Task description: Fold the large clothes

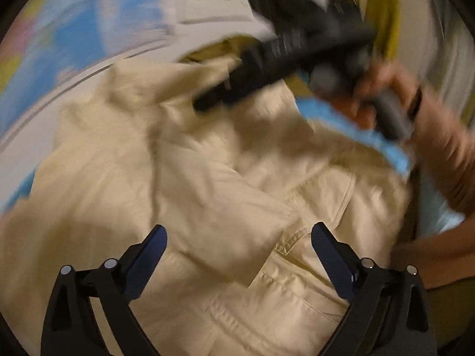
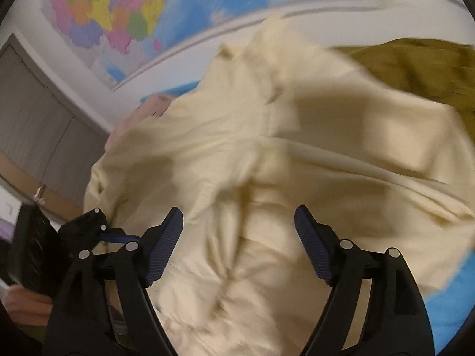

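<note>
Cream garment (image 1: 207, 178), rumpled and creased with stitched seams, filling the frame centre over a blue surface (image 2: 454, 299), left gripper (image 1: 239, 255) jaws apart, right gripper (image 2: 239, 243) jaws apart, olive cloth (image 2: 421, 68) upper right.

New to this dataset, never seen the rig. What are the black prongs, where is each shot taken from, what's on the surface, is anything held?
No robot arm here: a person holds a two-finger gripper in each hand, and each gripper carries a fisheye camera that looks along its fingers.

In the left wrist view, the prongs are the left gripper, jaws apart and empty. Across from it is the person's hand holding the other gripper.

In the right wrist view, the right gripper is open too, gripping nothing.

Both hang over a crumpled cream garment. An olive garment lies beyond it, and a colored map hangs on the wall. The pictures are blurred.
</note>
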`<state>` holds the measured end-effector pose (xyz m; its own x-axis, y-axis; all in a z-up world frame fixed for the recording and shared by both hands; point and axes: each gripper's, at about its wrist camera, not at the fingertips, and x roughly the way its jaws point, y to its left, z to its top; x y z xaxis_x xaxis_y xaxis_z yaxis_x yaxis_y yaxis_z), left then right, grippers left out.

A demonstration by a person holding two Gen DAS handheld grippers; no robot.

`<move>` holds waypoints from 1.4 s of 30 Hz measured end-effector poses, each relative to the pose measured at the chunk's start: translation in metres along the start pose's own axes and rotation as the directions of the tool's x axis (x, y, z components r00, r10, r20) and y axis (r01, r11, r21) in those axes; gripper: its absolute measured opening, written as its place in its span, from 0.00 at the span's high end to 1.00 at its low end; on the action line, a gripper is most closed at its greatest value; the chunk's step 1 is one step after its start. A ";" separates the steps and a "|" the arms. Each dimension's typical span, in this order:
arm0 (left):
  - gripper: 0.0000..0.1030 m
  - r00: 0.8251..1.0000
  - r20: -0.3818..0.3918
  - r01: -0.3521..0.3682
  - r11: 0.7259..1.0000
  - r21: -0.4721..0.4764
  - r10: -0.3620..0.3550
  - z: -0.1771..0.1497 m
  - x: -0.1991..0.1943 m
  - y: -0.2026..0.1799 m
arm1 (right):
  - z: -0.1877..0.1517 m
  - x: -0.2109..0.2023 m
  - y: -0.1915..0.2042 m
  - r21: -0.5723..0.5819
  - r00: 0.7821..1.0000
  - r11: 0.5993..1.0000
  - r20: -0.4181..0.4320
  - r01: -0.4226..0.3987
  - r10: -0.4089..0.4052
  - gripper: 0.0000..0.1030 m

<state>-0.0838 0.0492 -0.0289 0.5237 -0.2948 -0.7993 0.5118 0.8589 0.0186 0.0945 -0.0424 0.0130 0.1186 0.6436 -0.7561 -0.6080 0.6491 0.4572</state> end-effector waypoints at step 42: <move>0.33 0.914 0.031 -0.286 0.696 -0.659 0.405 -0.130 -0.161 0.196 | -0.015 0.092 0.120 -0.382 1.000 0.924 -0.006 -0.017 0.016 0.48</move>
<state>-0.1565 0.3196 0.0248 0.7072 0.0652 -0.7040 -0.2420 0.9579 -0.1544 0.0207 0.0882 -0.0086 0.1038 0.6512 -0.7517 -0.8636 0.4339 0.2567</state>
